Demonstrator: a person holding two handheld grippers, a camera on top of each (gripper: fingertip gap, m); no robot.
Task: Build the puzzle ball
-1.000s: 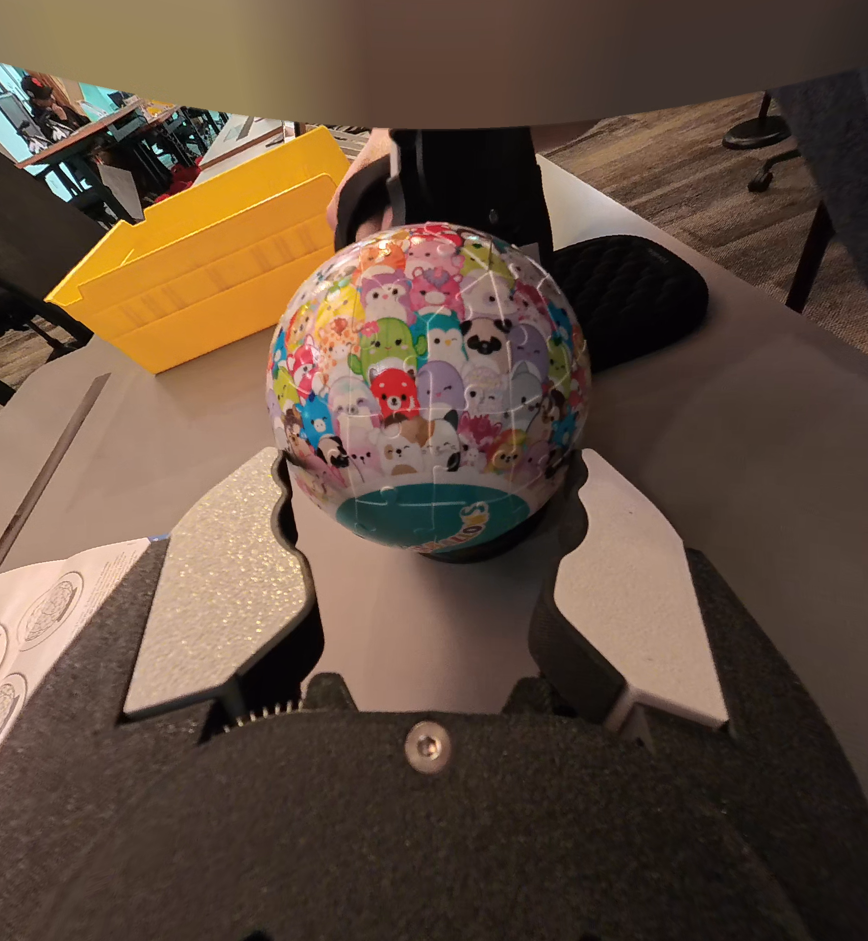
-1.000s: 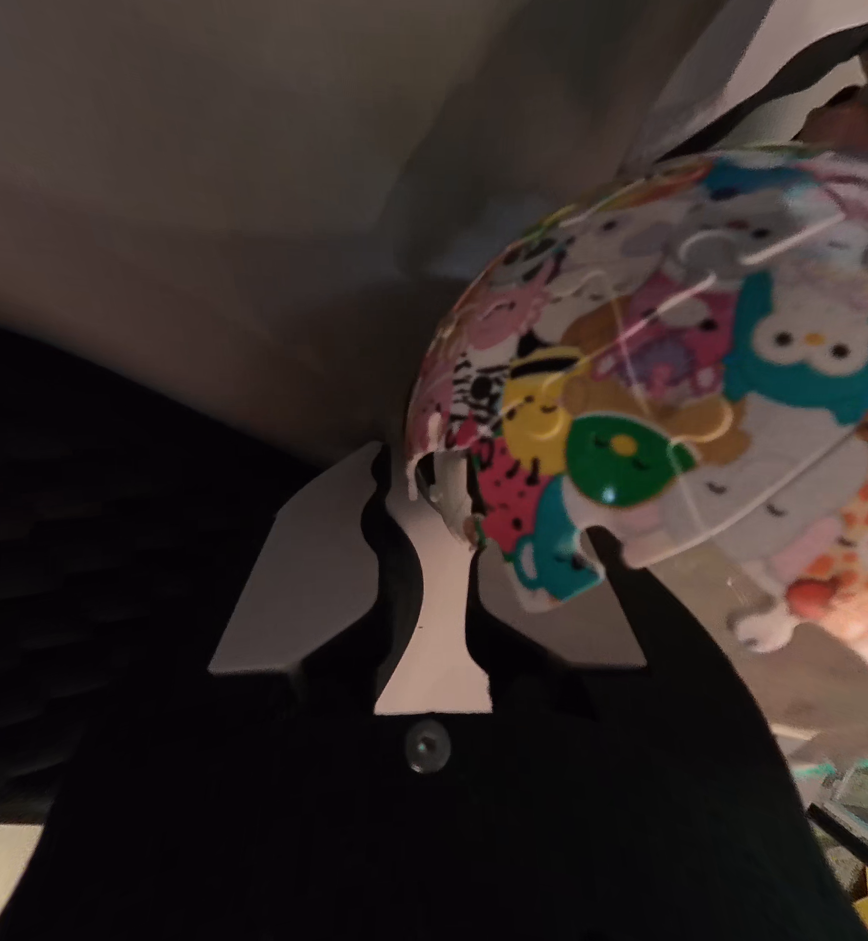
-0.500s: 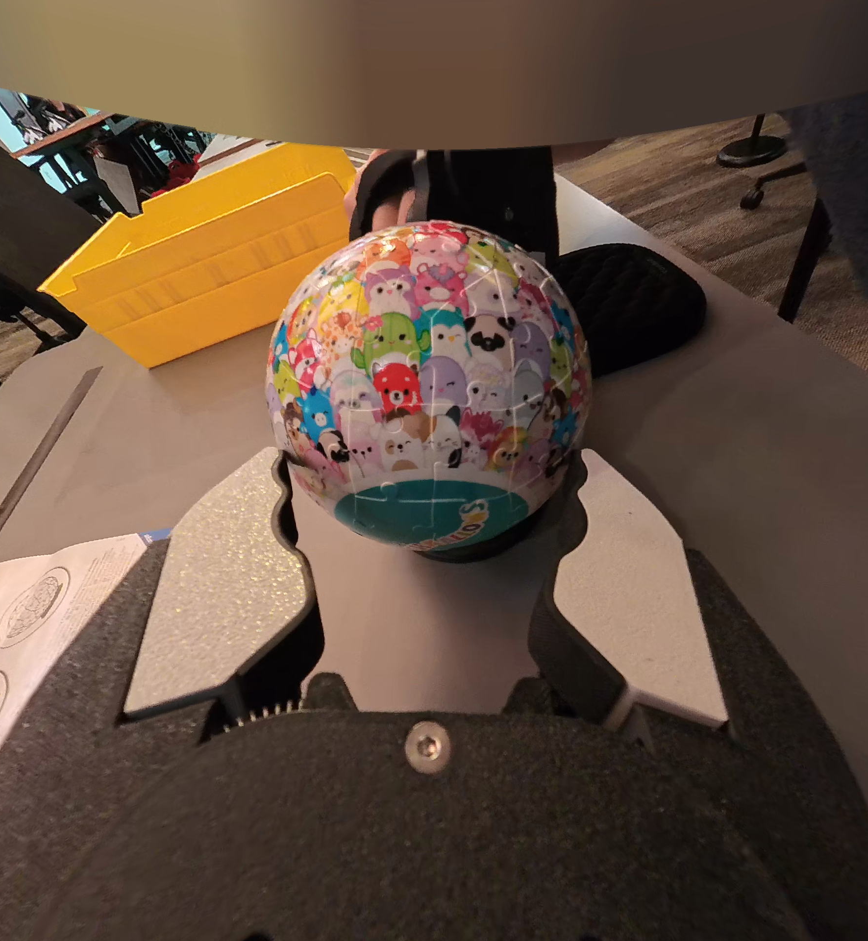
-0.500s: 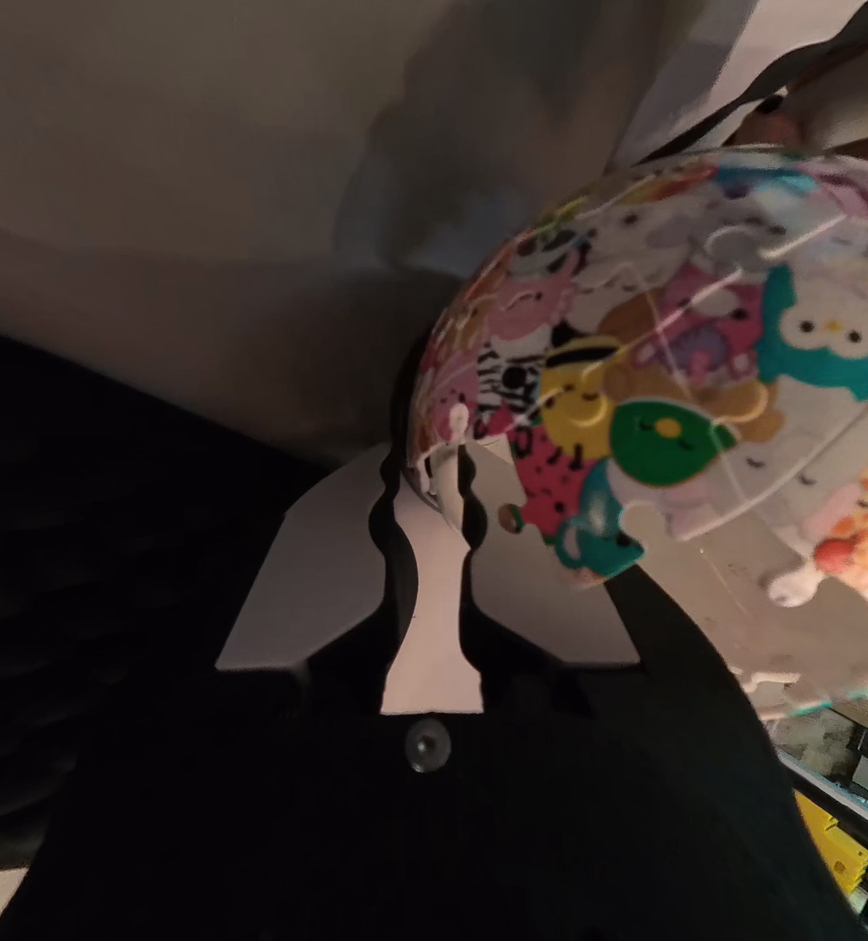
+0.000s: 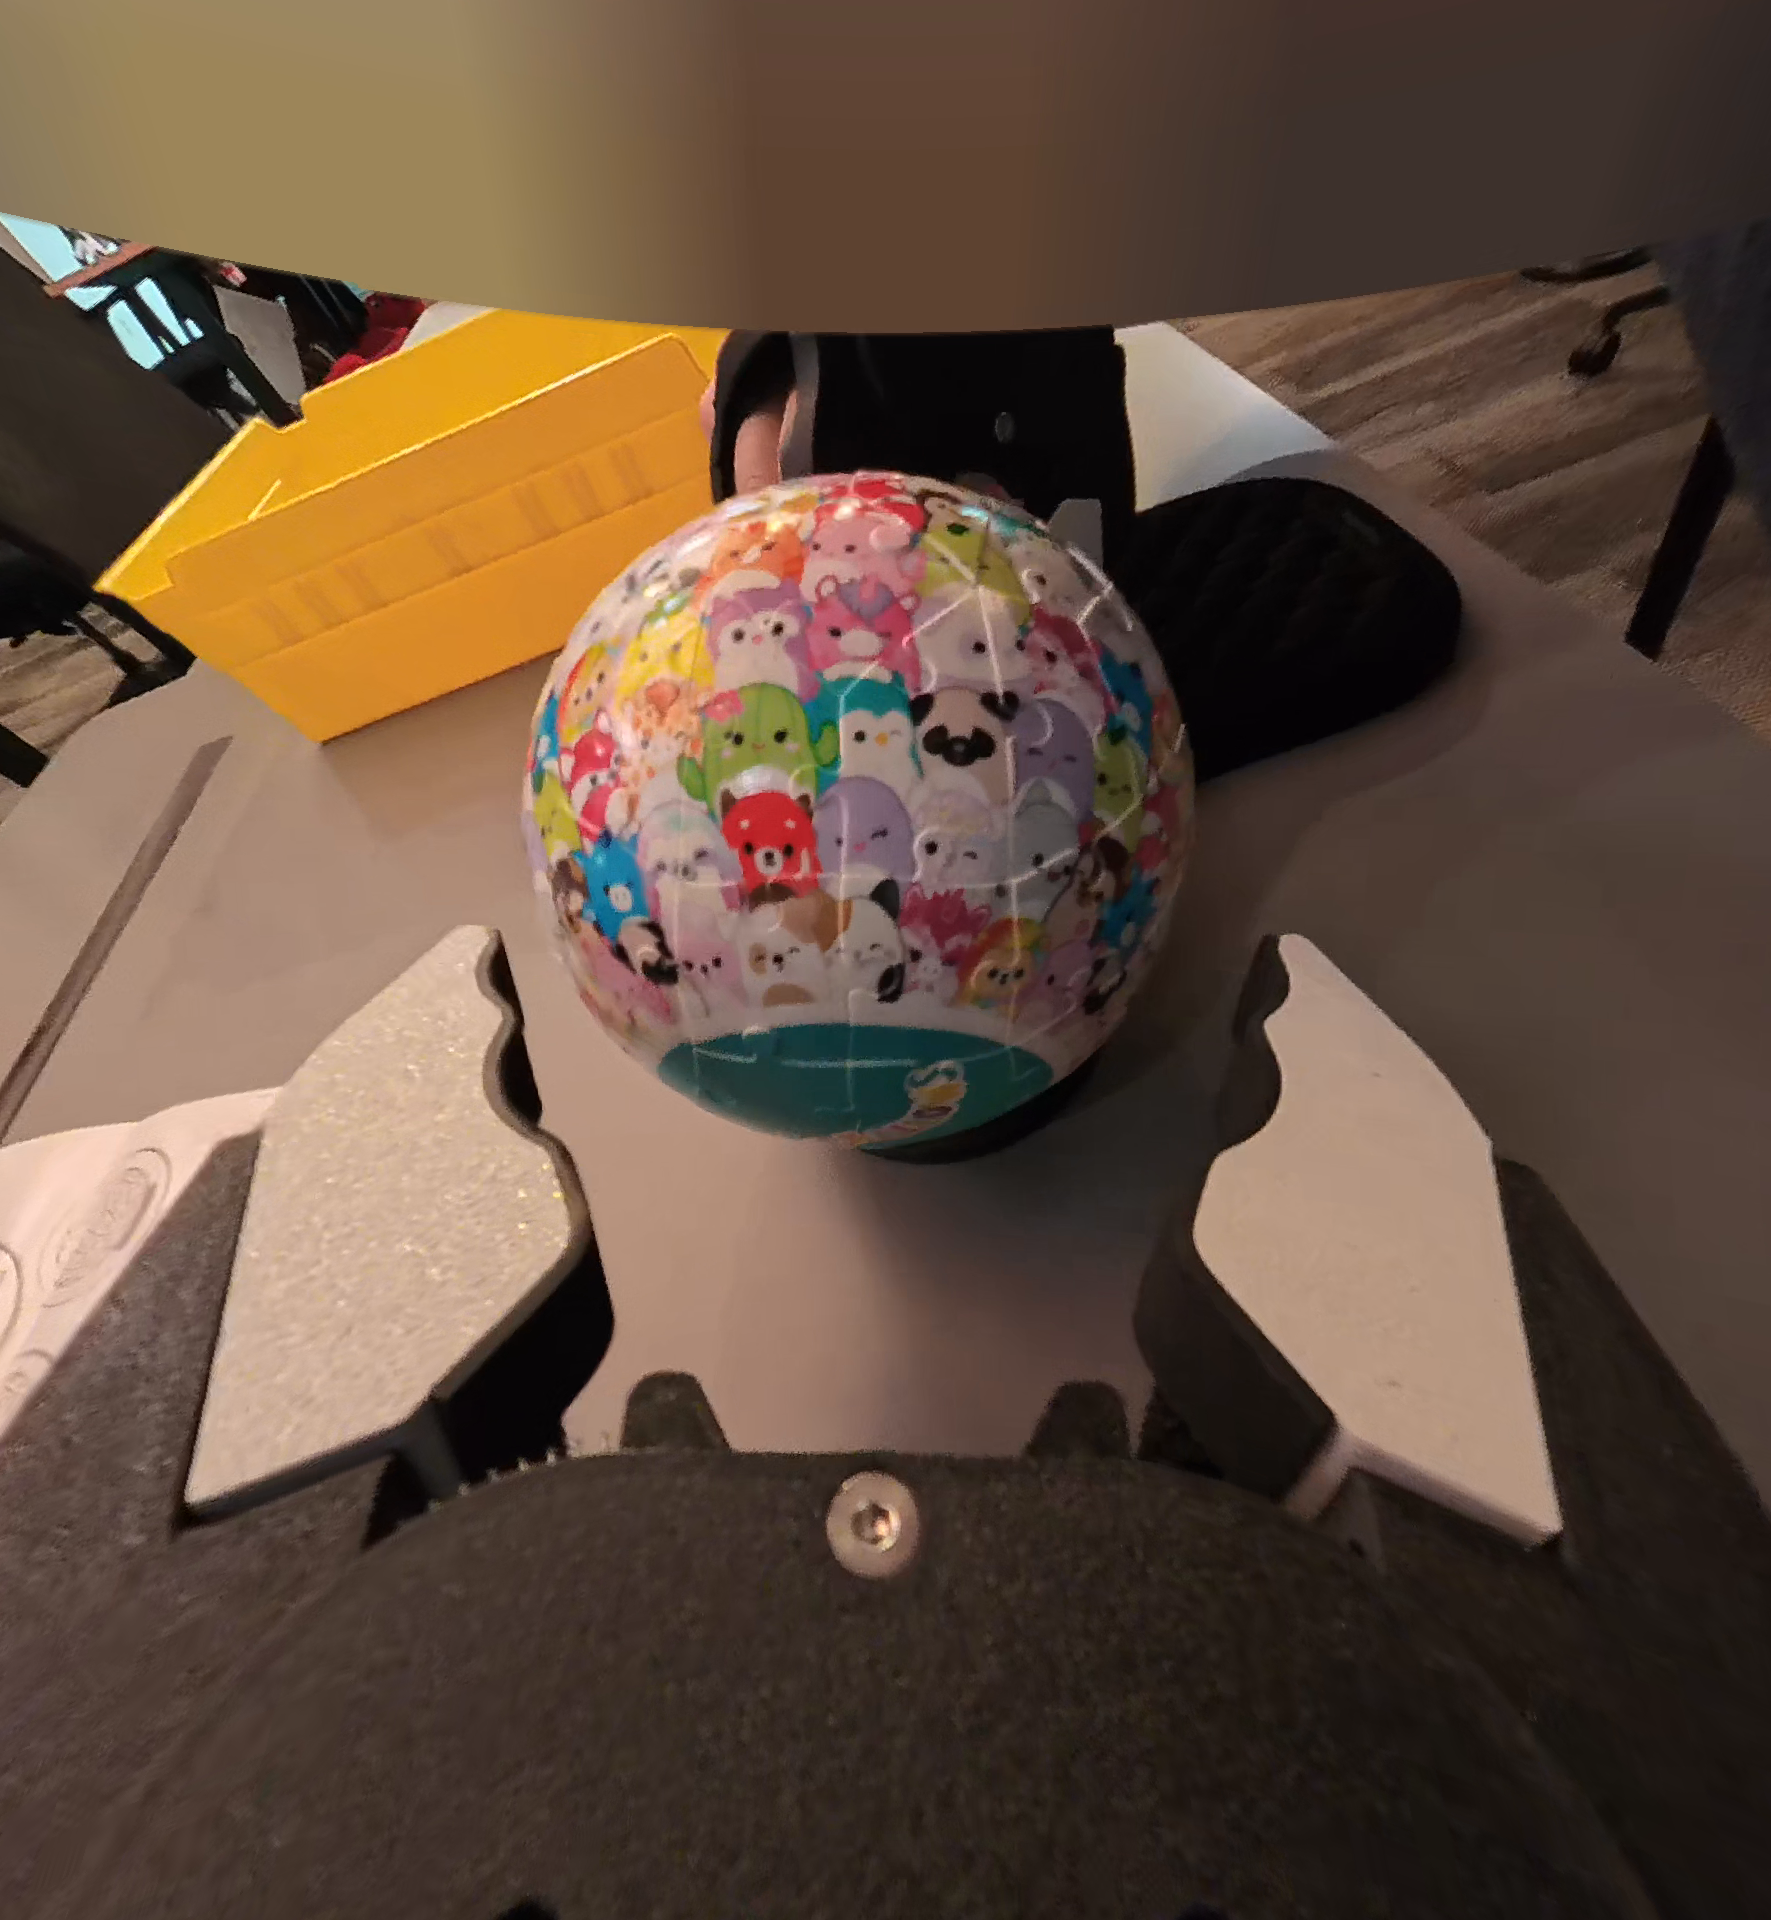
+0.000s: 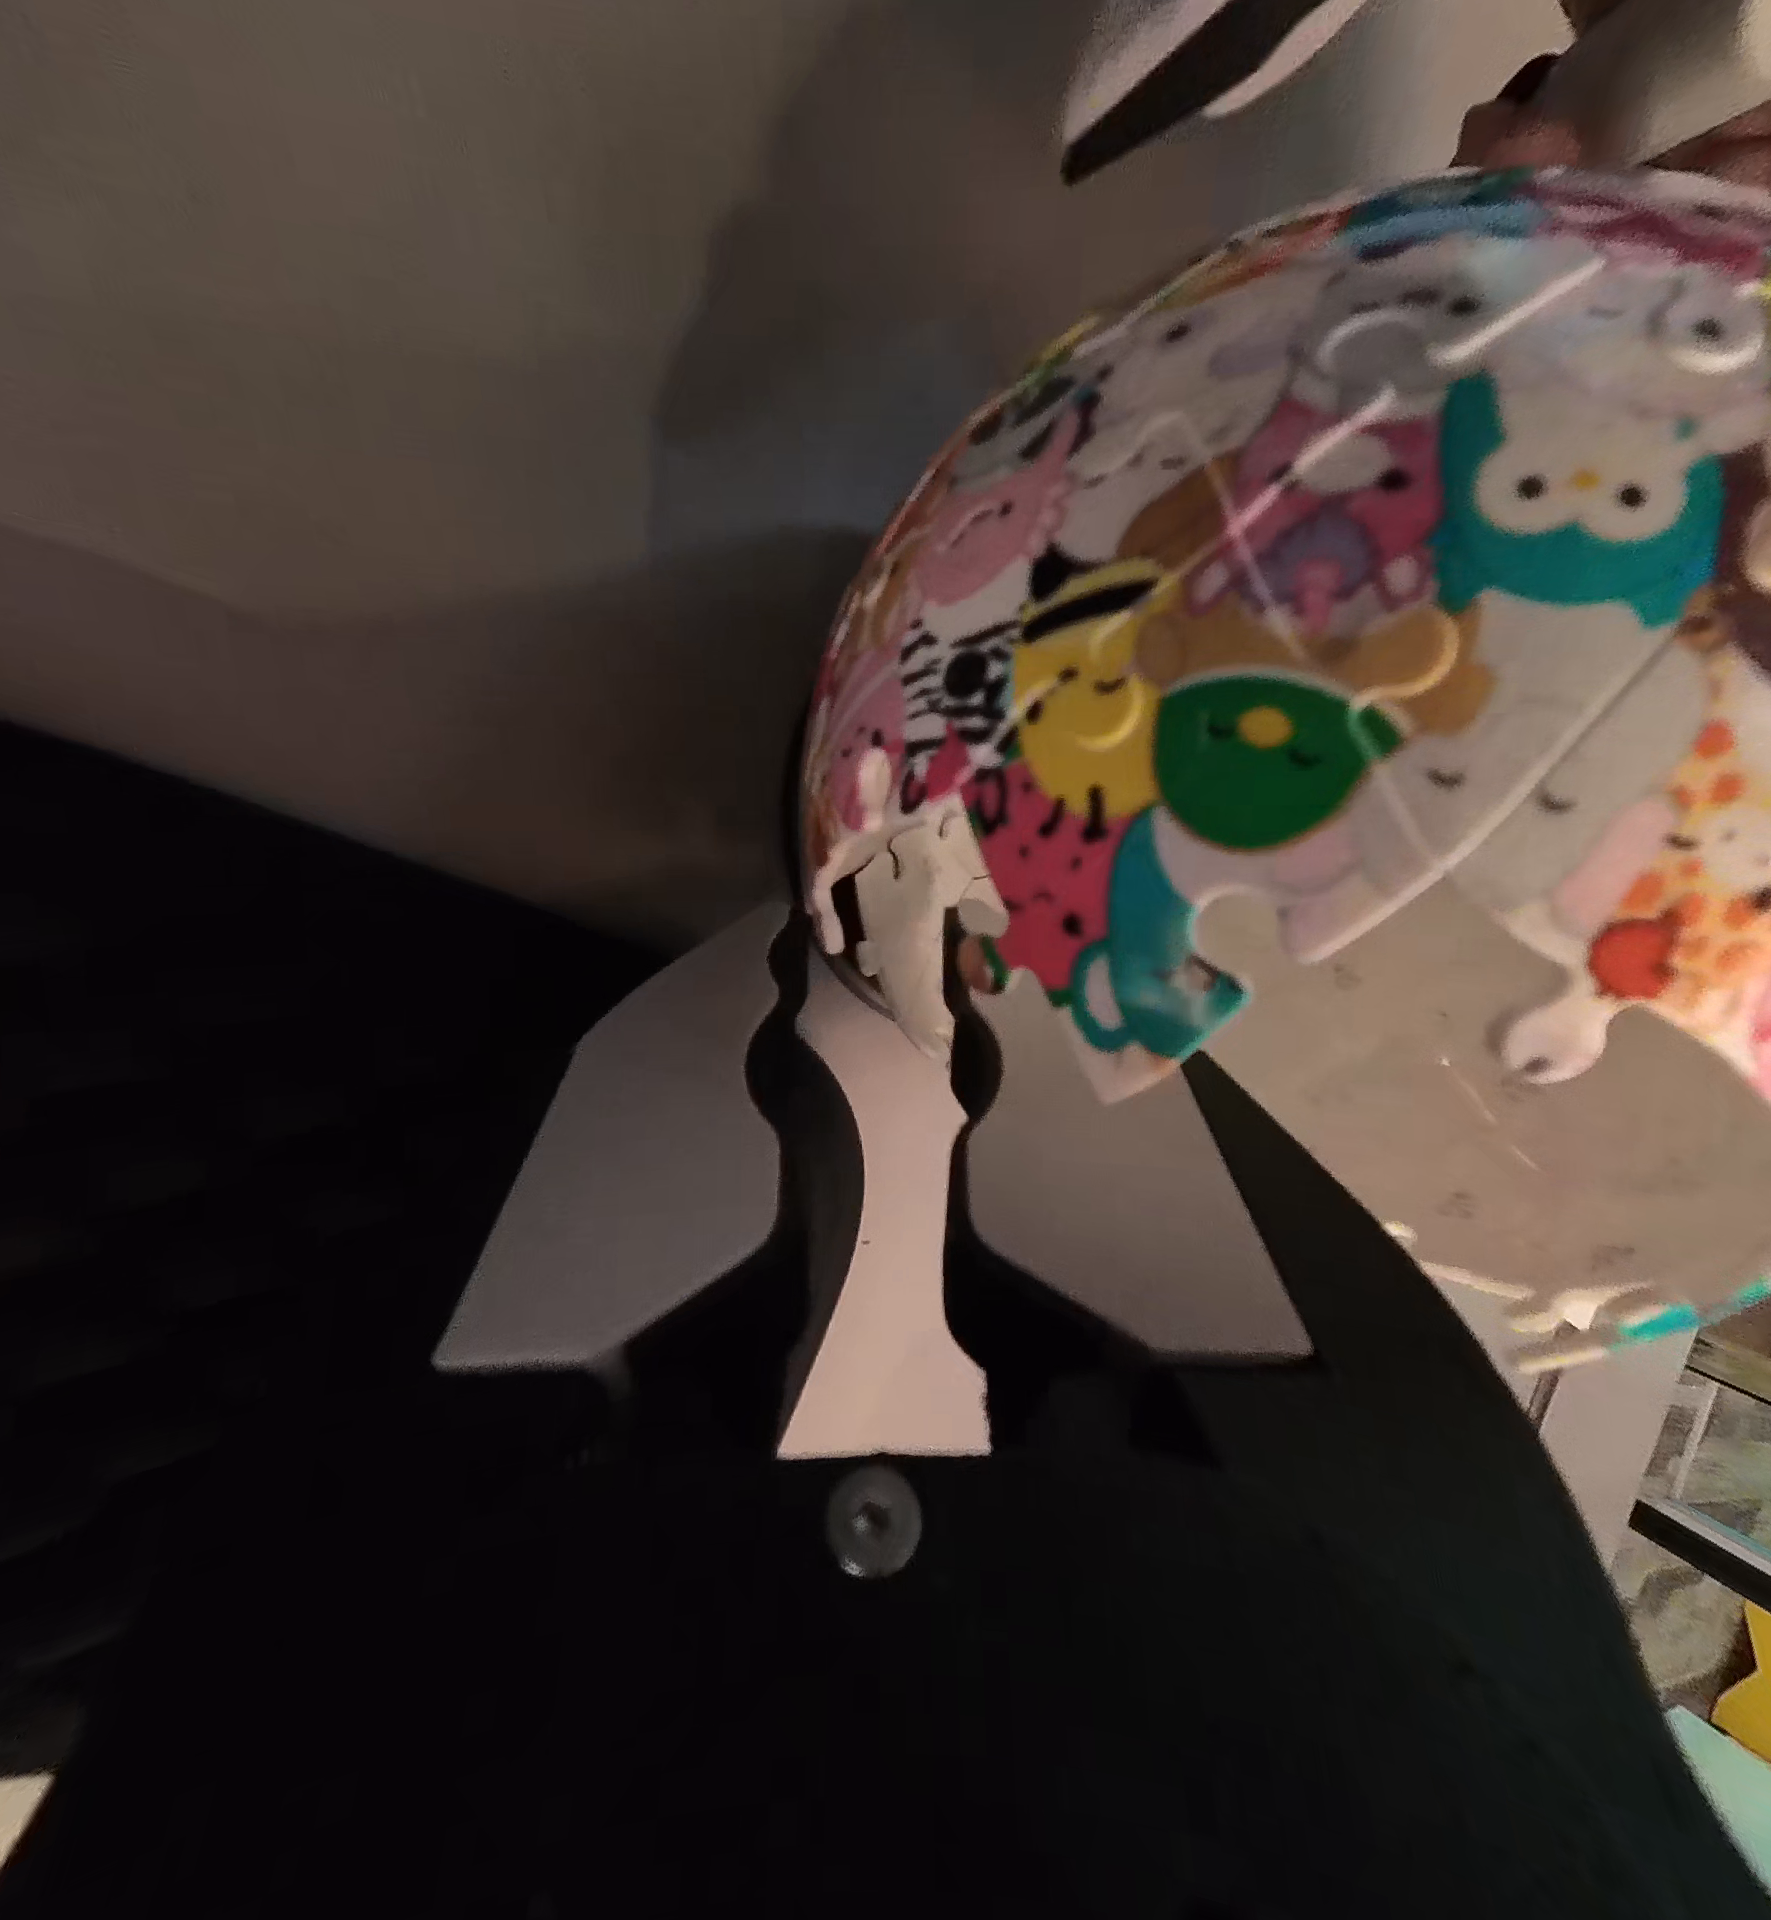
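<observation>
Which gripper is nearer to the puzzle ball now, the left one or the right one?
Right. The right gripper is at the puzzle ball, pinching a white piece at its open edge. The left gripper is open, its fingers on either side of the ball's lower part without touching.

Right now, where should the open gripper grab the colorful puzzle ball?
Probably around the widest middle of the puzzle ball, coming in level from the front, where the left gripper already faces it with jaws spread wide. It sits upright on a small dark stand, so its two sides are free; gripping higher or lower could slip off the curve.
</observation>
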